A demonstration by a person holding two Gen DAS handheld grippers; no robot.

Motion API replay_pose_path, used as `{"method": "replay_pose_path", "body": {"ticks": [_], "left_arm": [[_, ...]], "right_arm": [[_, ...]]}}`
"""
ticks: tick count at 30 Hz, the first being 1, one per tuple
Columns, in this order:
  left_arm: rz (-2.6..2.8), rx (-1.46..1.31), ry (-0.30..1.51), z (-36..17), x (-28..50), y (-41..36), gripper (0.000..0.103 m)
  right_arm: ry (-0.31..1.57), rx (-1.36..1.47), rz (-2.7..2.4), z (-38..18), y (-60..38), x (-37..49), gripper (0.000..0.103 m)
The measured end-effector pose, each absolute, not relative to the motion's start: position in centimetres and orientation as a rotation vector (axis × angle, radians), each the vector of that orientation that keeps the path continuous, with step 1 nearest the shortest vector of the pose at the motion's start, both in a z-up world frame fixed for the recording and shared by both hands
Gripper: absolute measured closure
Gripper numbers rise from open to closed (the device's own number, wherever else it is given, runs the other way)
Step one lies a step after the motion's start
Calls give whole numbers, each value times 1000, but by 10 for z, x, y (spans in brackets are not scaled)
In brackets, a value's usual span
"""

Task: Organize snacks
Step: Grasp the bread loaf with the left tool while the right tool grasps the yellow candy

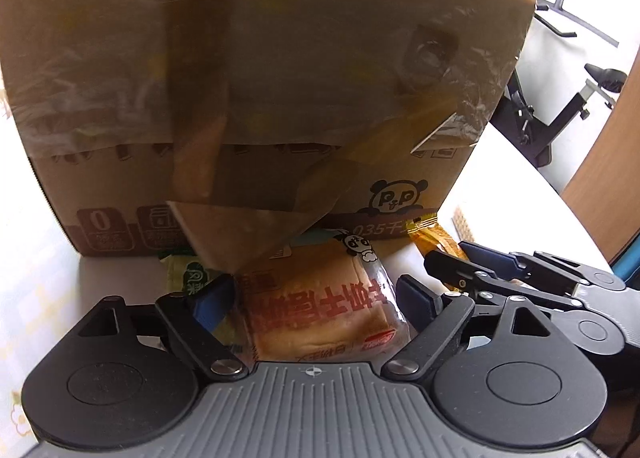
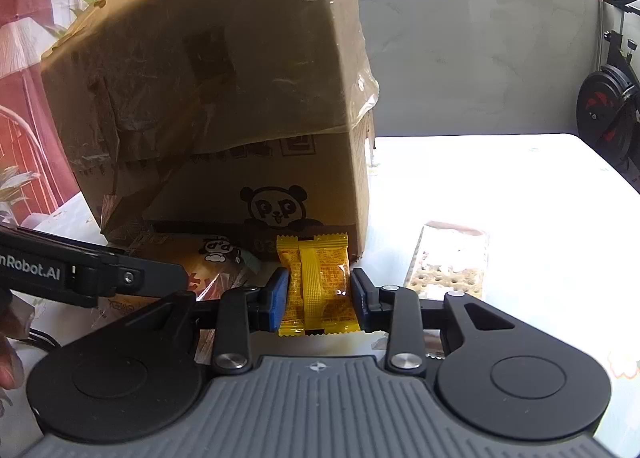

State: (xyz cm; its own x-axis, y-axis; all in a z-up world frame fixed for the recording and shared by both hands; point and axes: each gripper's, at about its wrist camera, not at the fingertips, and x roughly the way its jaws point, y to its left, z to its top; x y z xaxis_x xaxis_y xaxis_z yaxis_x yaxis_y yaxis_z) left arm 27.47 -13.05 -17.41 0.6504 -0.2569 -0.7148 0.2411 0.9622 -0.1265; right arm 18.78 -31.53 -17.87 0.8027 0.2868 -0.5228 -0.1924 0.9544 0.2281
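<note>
1. The left gripper point(image 1: 316, 298) has its blue pads spread wide, one on each side of a wrapped bread snack point(image 1: 320, 306) low in the middle of the left view. I cannot tell if they touch it.
2. The right gripper point(image 2: 320, 294) pinches a yellow snack pack point(image 2: 318, 282) in the lower middle of the right view.
3. A green packet point(image 1: 188, 274) peeks out left of the bread.
4. A cracker pack point(image 2: 450, 262) lies on the white table point(image 2: 520, 185), at lower right.
5. Behind stands a big cardboard box point(image 2: 208, 97) with a panda picture.
</note>
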Motion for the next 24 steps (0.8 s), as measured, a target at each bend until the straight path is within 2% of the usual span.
{"method": "replay_pose_path", "body": {"ticks": [8,9,11,13,24], "left_arm": [[-257,124,774,-189,276,-152,8],[-258,126,770,-190,276,-152,9],[-255,132,758,-190,273,-154,20],[-260,140,752,-188,267,-152,22],[-261,53,740,-177,223,-116,24]], "right_arm": [[584,180,262,-179,-318,189,68],[584,178,261,-178,-317,183,68],[584,175,262,-178,-315,185,68],[582,172,263,-179,-315,186,68],[573,146,270,-180,-306,183,68]]}}
